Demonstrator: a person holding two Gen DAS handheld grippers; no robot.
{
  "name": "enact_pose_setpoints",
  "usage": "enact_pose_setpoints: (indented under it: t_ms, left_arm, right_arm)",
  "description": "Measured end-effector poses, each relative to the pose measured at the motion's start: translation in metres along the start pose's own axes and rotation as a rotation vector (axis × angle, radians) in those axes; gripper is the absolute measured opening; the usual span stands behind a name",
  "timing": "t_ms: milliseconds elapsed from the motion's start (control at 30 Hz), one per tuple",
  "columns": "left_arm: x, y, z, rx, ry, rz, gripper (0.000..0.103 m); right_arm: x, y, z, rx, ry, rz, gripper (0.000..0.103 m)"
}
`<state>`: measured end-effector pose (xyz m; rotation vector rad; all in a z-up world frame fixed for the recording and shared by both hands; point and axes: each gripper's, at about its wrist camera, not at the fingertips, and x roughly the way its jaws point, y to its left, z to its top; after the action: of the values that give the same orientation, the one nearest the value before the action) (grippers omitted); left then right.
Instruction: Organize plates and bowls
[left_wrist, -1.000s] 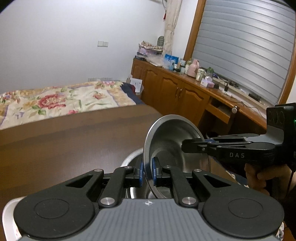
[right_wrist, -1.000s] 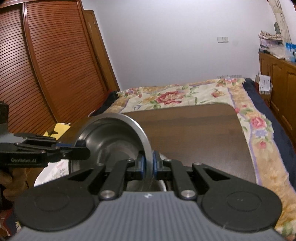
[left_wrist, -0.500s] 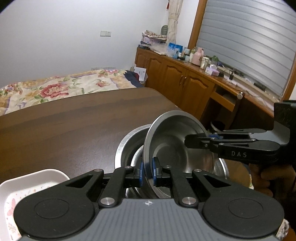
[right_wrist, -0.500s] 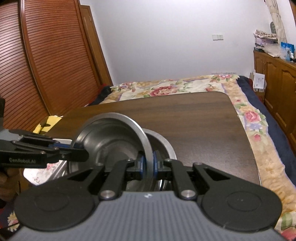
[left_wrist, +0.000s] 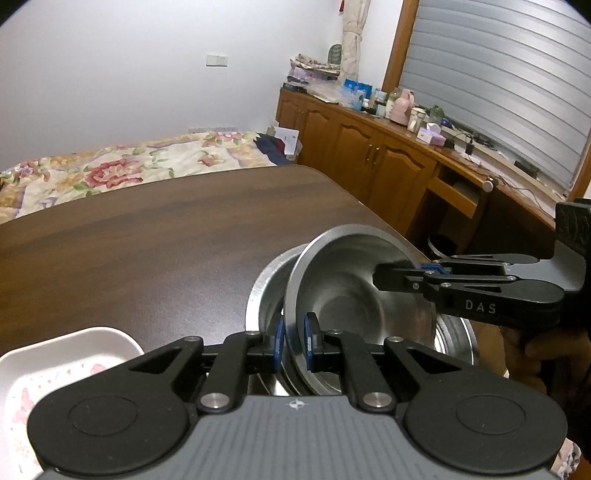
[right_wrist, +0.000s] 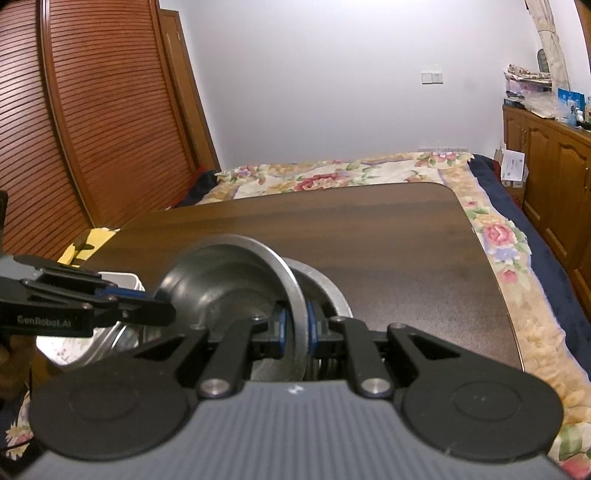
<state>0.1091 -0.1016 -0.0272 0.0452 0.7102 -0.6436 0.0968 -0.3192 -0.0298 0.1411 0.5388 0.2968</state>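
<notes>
A steel bowl (left_wrist: 347, 291) (right_wrist: 221, 284) hangs tilted over a second steel bowl (left_wrist: 264, 284) (right_wrist: 327, 282) that rests on the brown table (left_wrist: 147, 240). My left gripper (left_wrist: 293, 341) is shut on the tilted bowl's near rim. In the same view my right gripper (left_wrist: 391, 275) comes in from the right, shut on the opposite rim. The right wrist view has the right gripper (right_wrist: 295, 328) pinching the rim, while the left gripper (right_wrist: 168, 308) reaches in from the left. The tilted bowl's low edge sits inside the lower bowl.
A white plate with a pink flower print (left_wrist: 55, 365) (right_wrist: 122, 278) lies left of the bowls. A flowered bed (left_wrist: 129, 166) lies beyond the table's far edge. Wooden cabinets (left_wrist: 369, 158) run along the right and a slatted wardrobe (right_wrist: 92, 110) stands on the left.
Both grippers have carried the bowl down and forward, from upright in the air to leaning into the lower bowl. The white plate has come into view.
</notes>
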Motion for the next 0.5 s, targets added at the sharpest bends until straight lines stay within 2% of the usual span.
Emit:
enact_pose_setpoints:
  t_ms: [200,500]
  left_arm:
    - [-0.007,0.005,-0.004,-0.03,-0.032,0.0,0.011]
    - [-0.032,-0.002,-0.009,-0.061,-0.12,0.0,0.011]
  right_arm:
    - [-0.004,-0.003,0.001,0.009,-0.034,0.012,0.015]
    - [-0.023,-0.005,0.009,0.0,-0.109,0.009,0.015]
